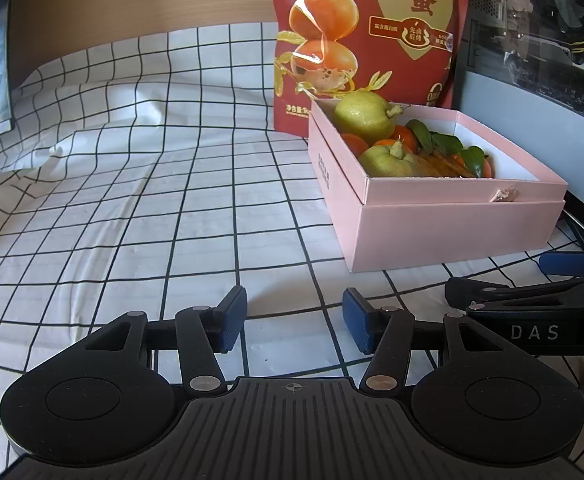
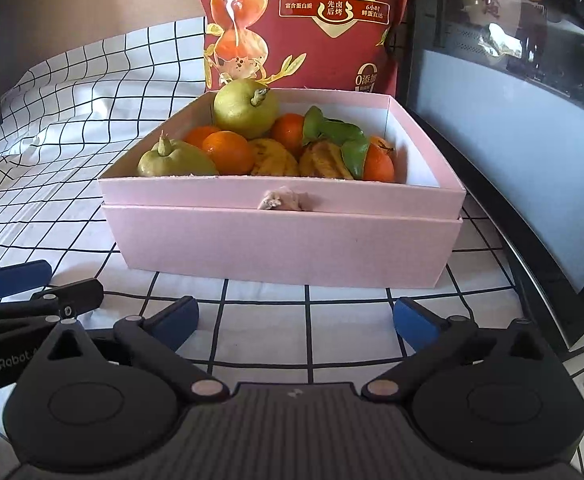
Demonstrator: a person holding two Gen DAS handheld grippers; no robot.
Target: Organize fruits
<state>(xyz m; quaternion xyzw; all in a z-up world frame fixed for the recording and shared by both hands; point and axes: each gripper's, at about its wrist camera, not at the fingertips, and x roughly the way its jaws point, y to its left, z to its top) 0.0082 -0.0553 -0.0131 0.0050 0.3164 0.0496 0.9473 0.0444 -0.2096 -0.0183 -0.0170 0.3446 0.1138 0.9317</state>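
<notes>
**Fruits sit piled in the pink box, both grippers empty in front of it**

Fruits fill the left and middle of the pink box (image 2: 280,236), which stands on the checked cloth (image 1: 132,208) against a red snack bag (image 2: 311,20). One green pear (image 2: 246,110) rides highest at the far left, its stem tilted up and to the right. A second pear (image 2: 174,160) lies in the near left corner, stem up and leaning slightly left, long axis roughly upright. Oranges (image 2: 228,152), leafy ones among them, and ribbed yellow fruits (image 2: 274,158) pack the space to the right.

The right gripper (image 2: 295,320) faces the box's near wall squarely, so the fruits lie straight ahead and higher than its fingertips; its jaws stand wide apart and hold nothing. The left gripper (image 1: 293,320) is also apart and empty, with the box ahead and off to its right. By my judgement the right hand is nearer, and any reach must rise over the near wall before dropping onto a pear.
</notes>
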